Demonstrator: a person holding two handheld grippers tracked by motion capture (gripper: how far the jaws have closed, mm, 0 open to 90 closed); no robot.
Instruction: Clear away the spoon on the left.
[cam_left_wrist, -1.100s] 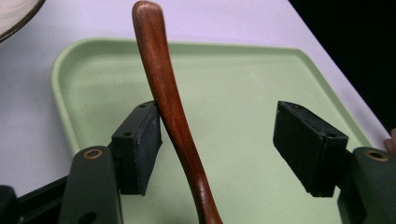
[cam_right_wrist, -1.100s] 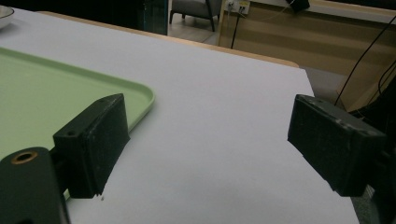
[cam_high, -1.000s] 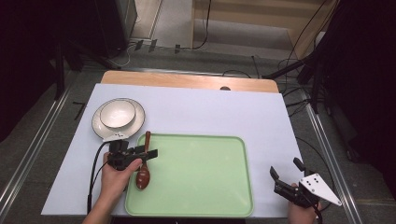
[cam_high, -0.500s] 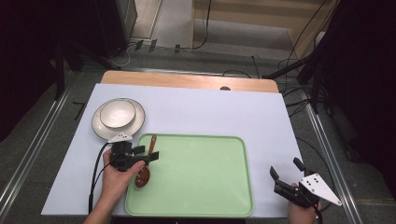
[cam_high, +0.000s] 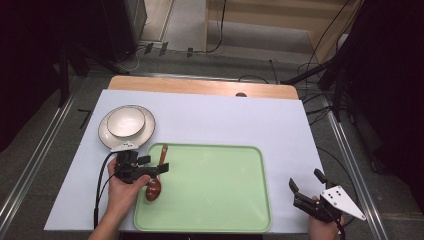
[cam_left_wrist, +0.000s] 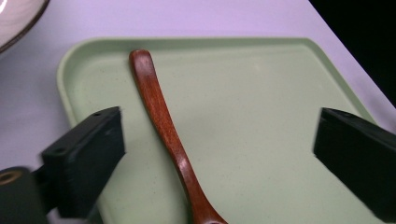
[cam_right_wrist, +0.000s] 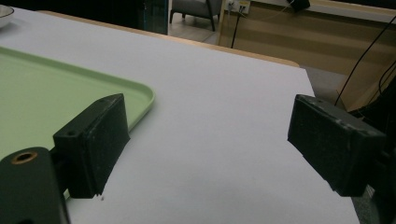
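The wooden spoon (cam_left_wrist: 163, 126) lies flat on the green tray (cam_high: 220, 220), along its left side, handle end toward the tray's far left corner and bowl end toward the person. The left tool (cam_high: 159, 170) hangs just over it, and its jaws have just been opening: they now stand wide, one on each side of the handle, with clear tray showing between each pad and the wood. Nothing is gripped; the spoon rests on its own.

So the step in hand looks like the release. To finish it cleanly, the left tool should lift straight up before it swings anywhere, since a sideways pull with the jaws this low could catch the slim handle and flick the spoon off its place or over the tray's shallow rim. The near jaw sits closer to the handle than the far one, so a drift toward that side is the one to avoid. The trailing cable should stay clear of the tray too.

The plate (cam_high: 107, 140) with the bowl (cam_high: 126, 121) on it stands on the white surface (cam_high: 230, 120) just beyond the tray's far left corner, near the hand; rising first keeps the wrist from brushing it.

The right tool (cam_high: 306, 186) waits over the surface off the tray's near right corner, jaws wide apart and empty.
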